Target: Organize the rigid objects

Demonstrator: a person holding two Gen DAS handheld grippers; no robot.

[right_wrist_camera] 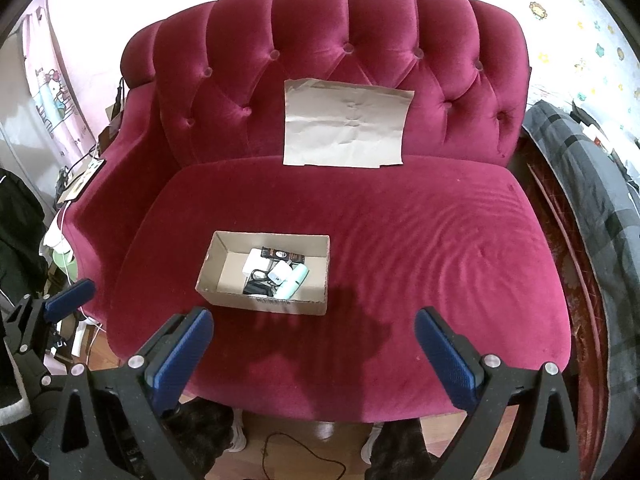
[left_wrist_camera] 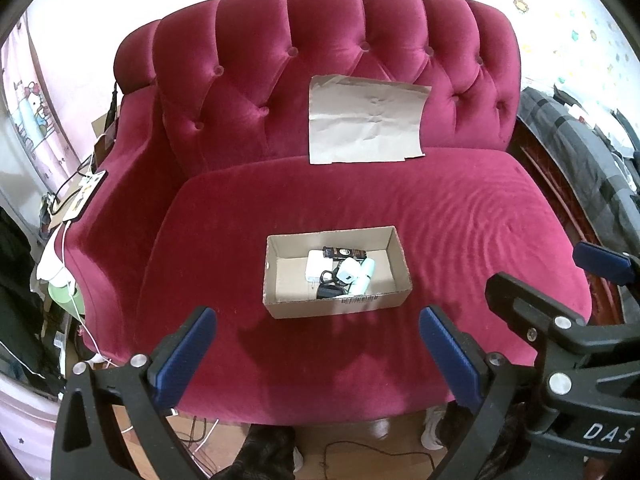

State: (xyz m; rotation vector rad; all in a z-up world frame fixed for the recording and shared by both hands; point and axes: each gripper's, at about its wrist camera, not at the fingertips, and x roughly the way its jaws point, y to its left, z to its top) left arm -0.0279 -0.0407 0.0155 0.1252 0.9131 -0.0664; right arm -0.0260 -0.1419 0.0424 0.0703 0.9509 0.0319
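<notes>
An open cardboard box (left_wrist_camera: 280, 308) sits on the red velvet sofa seat (left_wrist_camera: 460, 220); it also shows in the right wrist view (right_wrist_camera: 216, 284). Inside lie a dark flat packet (left_wrist_camera: 344, 253), a white charger (left_wrist_camera: 316, 268), a white adapter (left_wrist_camera: 347, 271), a pale green cylinder (left_wrist_camera: 365, 276) and a black item (left_wrist_camera: 328, 291). My left gripper (left_wrist_camera: 318, 350) is open and empty, held back above the seat's front edge. My right gripper (right_wrist_camera: 314, 350) is open and empty, to the right of the box. The right gripper's fingers (left_wrist_camera: 600, 258) show at the right in the left wrist view.
A creased brown paper sheet (left_wrist_camera: 364, 120) leans on the tufted backrest. A side table with cables and a green item (left_wrist_camera: 66, 296) stands left of the sofa. A grey plaid blanket (right_wrist_camera: 592, 184) lies to the right. Cables run on the wooden floor (right_wrist_camera: 304, 456) below.
</notes>
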